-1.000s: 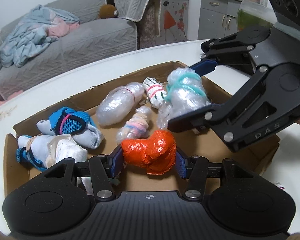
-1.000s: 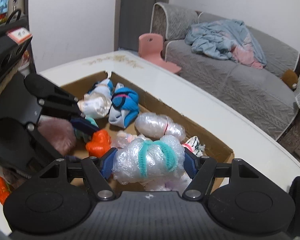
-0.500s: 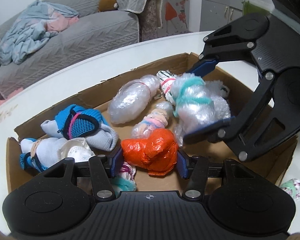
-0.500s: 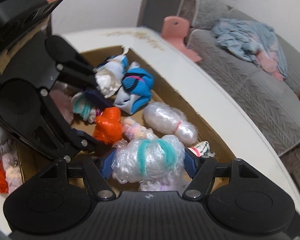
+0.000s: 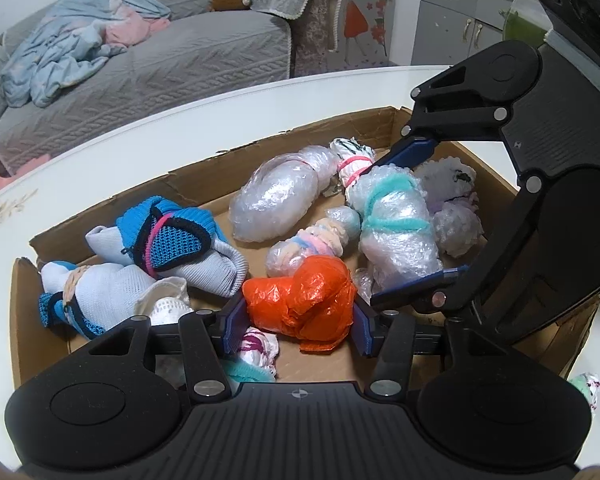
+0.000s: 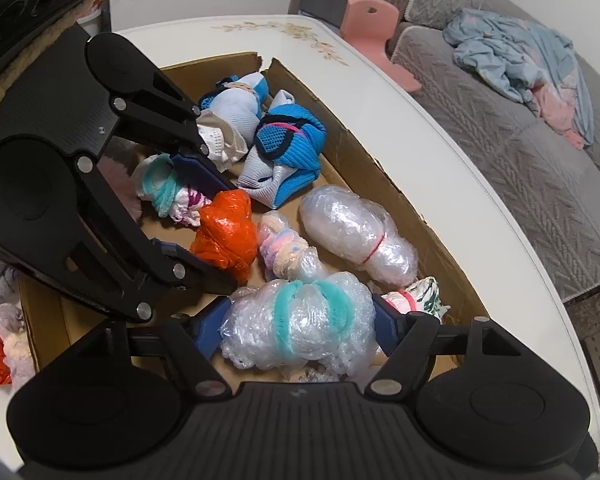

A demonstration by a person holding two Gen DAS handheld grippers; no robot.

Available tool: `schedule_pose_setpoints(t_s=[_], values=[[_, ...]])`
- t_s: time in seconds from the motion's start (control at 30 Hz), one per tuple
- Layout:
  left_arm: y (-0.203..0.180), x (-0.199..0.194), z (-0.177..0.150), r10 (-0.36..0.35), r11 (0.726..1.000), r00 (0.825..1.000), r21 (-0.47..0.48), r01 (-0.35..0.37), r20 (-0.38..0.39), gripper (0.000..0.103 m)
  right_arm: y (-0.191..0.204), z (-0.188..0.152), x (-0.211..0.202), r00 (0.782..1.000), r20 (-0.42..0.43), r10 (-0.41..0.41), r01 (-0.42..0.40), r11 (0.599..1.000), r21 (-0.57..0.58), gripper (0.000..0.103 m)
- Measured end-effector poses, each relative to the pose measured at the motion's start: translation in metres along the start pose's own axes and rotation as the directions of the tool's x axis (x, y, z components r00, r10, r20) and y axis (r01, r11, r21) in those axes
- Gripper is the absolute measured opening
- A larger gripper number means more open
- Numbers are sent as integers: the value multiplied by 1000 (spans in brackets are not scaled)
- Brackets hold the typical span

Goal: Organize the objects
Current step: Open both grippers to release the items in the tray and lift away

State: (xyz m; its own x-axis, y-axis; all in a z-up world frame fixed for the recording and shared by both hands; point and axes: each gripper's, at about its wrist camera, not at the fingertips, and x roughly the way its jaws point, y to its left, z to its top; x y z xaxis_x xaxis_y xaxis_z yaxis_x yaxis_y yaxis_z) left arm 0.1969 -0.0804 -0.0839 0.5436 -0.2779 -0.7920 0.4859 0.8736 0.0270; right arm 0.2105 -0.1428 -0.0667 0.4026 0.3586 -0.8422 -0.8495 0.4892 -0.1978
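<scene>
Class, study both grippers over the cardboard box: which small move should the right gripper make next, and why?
Probably finish opening and lift clear. The right gripper has just been opening, and the bubble-wrap bundle between its fingers already lies low in the cardboard box among other bundles, so holding on seems needless.

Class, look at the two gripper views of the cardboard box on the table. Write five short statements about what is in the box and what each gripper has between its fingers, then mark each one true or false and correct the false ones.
1. The left gripper has an orange plastic bundle between its fingers. True.
2. The bundle between the right gripper's fingers is tied with a red band. False: this bubble-wrap bundle is tied with teal yarn.
3. The cardboard box sits on the sofa. False: it sits on a white table; the sofa is behind it.
4. A blue knitted bundle lies in the box. True.
5. The box holds only one bundle. False: several lie in it.
</scene>
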Motion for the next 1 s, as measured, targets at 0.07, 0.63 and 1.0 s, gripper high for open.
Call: schedule_pose_setpoints(t_s=[0.07, 0.63, 1.0], values=[[2, -1, 1, -6, 1000, 1000, -14, 6, -1, 60, -1, -1, -3, 1000, 9, -4, 4, 1000, 9, 70], [14, -20, 5, 39, 989, 999, -145, -37, 17, 79, -8, 1, -18, 998, 45, -41, 36, 993, 112, 76], [18, -60, 3, 74, 965, 995, -258, -55, 65, 85, 0, -5, -37, 991, 52, -121, 105, 967, 232, 82]])
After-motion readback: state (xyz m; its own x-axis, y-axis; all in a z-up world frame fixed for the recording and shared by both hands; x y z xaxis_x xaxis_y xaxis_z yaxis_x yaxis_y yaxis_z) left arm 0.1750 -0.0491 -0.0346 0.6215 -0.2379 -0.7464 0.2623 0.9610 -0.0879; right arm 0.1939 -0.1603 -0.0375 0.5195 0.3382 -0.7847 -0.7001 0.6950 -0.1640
